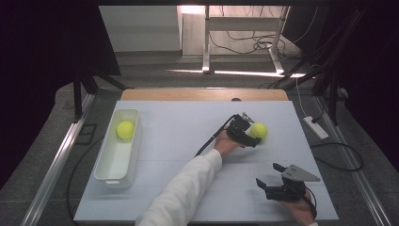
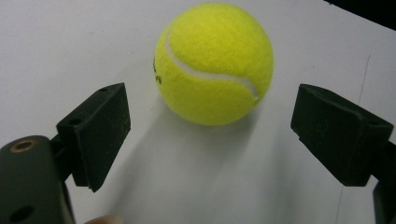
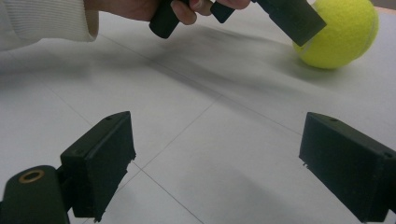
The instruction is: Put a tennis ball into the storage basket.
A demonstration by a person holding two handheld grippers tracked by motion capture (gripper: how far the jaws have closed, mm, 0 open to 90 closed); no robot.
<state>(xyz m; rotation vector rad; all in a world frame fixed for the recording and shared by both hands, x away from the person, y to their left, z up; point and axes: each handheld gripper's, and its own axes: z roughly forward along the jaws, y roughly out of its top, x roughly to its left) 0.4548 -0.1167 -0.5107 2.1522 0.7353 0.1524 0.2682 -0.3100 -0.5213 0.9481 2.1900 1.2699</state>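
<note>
1. Nearest the bottom edge of the high view, the right hand-held gripper (image 1: 269, 175) is seen low over the white table (image 1: 188, 141), carried in a hand at the lower right. Its two black jaws are set wide apart, and in the right gripper view only bare table surface lies between them.

2. Farther up the table, a white-sleeved forearm (image 1: 181, 193) is stretched in from the bottom edge towards the right half of the table.

3. At the end of that forearm, the left hand-held gripper (image 1: 251, 134) is held just beside a fuzzy yellow-green tennis ball (image 1: 259, 130). Its jaws are spread apart; in the left gripper view the ball (image 2: 214, 63) is seen resting on the table just beyond the two pads, not touched by either.

4. In the right gripper view, the same ball (image 3: 338, 32) is seen at the upper right, with one jaw of the left hand-held gripper partly in front of it.

5. Well apart from this, on the left side of the table, a long white rectangular plastic bin (image 1: 107, 172) is placed lengthwise.

6. A second yellow-green tennis ball (image 1: 125, 129) is lodged inside the far end of that bin.
</note>
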